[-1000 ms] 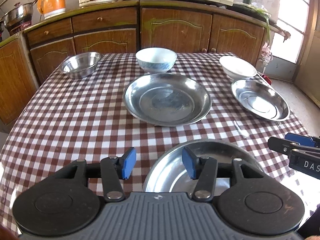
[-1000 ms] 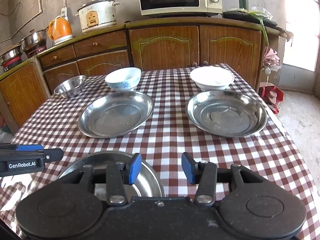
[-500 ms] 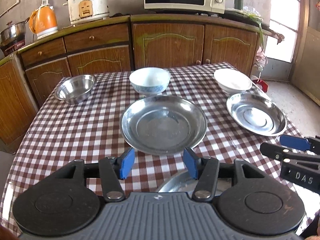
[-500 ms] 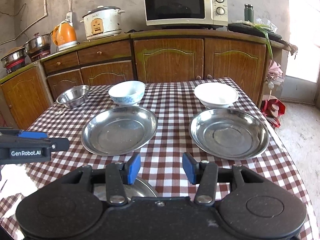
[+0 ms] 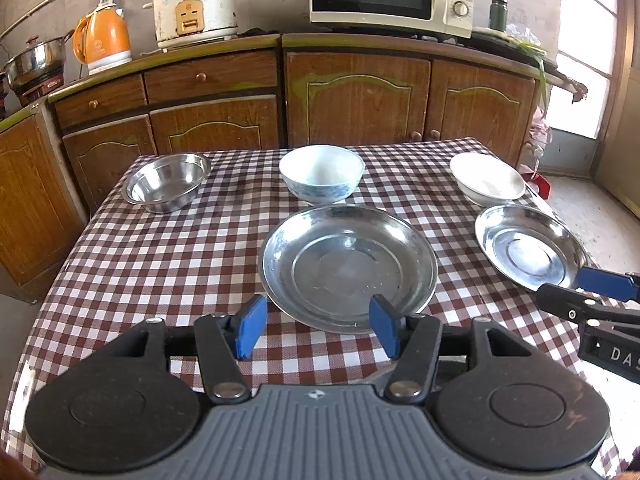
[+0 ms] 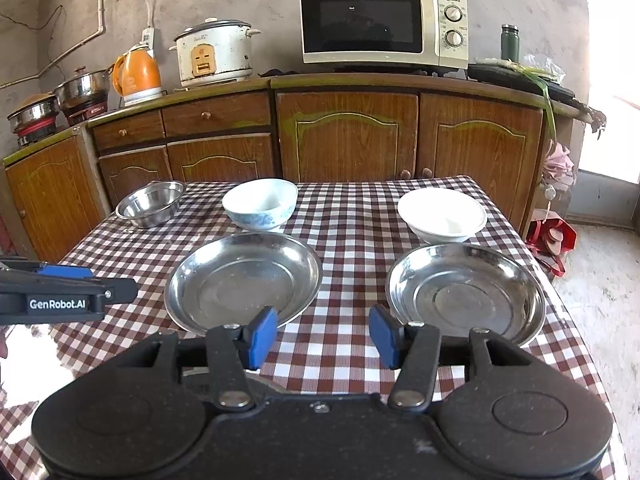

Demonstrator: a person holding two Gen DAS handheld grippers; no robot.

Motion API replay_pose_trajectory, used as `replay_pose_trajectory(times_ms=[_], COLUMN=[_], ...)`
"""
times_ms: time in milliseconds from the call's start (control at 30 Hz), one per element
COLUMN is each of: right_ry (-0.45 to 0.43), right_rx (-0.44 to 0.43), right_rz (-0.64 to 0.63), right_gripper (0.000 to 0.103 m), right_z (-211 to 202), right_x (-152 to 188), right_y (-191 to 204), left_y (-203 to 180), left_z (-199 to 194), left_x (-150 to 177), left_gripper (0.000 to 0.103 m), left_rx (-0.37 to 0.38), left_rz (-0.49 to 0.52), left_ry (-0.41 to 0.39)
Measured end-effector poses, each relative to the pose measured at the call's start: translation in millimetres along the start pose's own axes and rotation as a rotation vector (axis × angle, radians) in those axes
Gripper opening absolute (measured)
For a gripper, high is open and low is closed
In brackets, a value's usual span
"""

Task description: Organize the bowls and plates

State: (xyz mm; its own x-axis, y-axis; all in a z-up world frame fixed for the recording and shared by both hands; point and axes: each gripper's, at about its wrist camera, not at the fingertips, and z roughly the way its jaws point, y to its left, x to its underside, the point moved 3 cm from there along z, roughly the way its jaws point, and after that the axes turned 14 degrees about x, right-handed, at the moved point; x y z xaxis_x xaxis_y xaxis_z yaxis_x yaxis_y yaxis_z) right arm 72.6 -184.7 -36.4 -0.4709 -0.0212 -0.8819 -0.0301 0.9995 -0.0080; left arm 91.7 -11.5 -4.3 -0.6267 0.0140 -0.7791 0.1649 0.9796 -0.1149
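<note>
Both grippers hang above the near edge of a table (image 5: 160, 264) covered in a red-and-white checked cloth. The left gripper (image 5: 318, 330) has its blue-padded fingers spread wide with nothing between them; the right gripper (image 6: 323, 336) is likewise released and empty.

On the cloth, two rows of dishes sit in front of the tools. In the far row a small steel bowl (image 5: 167, 187) stands at the left, a blue-patterned white bowl (image 5: 321, 178) in the middle and a shallow white bowl (image 5: 487, 183) at the right, all well apart from one another. In the nearer row a large steel plate (image 5: 347, 267) lies just in front of the patterned bowl, and a second steel plate (image 5: 530, 251) lies just in front of the white bowl. Each plate is very near its bowl, though whether the rims touch is hard to tell from these angles.

A sliver of shiny metal shows under the right gripper's body, possibly the rim of another steel dish, but too little is visible to be sure.

Behind the table runs a wooden cabinet (image 6: 348, 140) carrying a microwave (image 6: 384, 24), a rice cooker (image 6: 214, 54) and an orange kettle (image 6: 136, 74)
</note>
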Motion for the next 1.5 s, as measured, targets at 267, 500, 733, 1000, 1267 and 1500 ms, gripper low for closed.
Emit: replay_pose_trajectory(times_ms=[267, 500, 733, 1000, 1267, 1500], right_ry=[-0.003, -0.004, 0.0, 0.002, 0.004, 0.01], right_rx=[-0.008, -0.01, -0.009, -0.013, -0.014, -0.014], right_rz=[-0.019, -0.027, -0.036, -0.046, -0.056, -0.064], right_gripper=[0.066, 0.066, 0.066, 0.067, 0.067, 0.067], right_z=[5, 10, 17, 26, 35, 44], right_x=[-4, -8, -11, -16, -19, -21], right_y=[9, 14, 18, 25, 30, 33], left_y=[6, 10, 15, 21, 27, 33], left_z=[3, 5, 9, 16, 22, 28], left_x=[-3, -5, -7, -10, -13, -16], left_gripper=[0.06, 0.061, 0.062, 0.062, 0.062, 0.062], left_rx=[0.0, -0.004, -0.007, -0.012, -0.015, -0.017], left_rz=[-0.01, -0.016, -0.024, -0.033, -0.038, -0.048], left_ry=[-0.005, -0.007, -0.008, -0.004, -0.002, 0.0])
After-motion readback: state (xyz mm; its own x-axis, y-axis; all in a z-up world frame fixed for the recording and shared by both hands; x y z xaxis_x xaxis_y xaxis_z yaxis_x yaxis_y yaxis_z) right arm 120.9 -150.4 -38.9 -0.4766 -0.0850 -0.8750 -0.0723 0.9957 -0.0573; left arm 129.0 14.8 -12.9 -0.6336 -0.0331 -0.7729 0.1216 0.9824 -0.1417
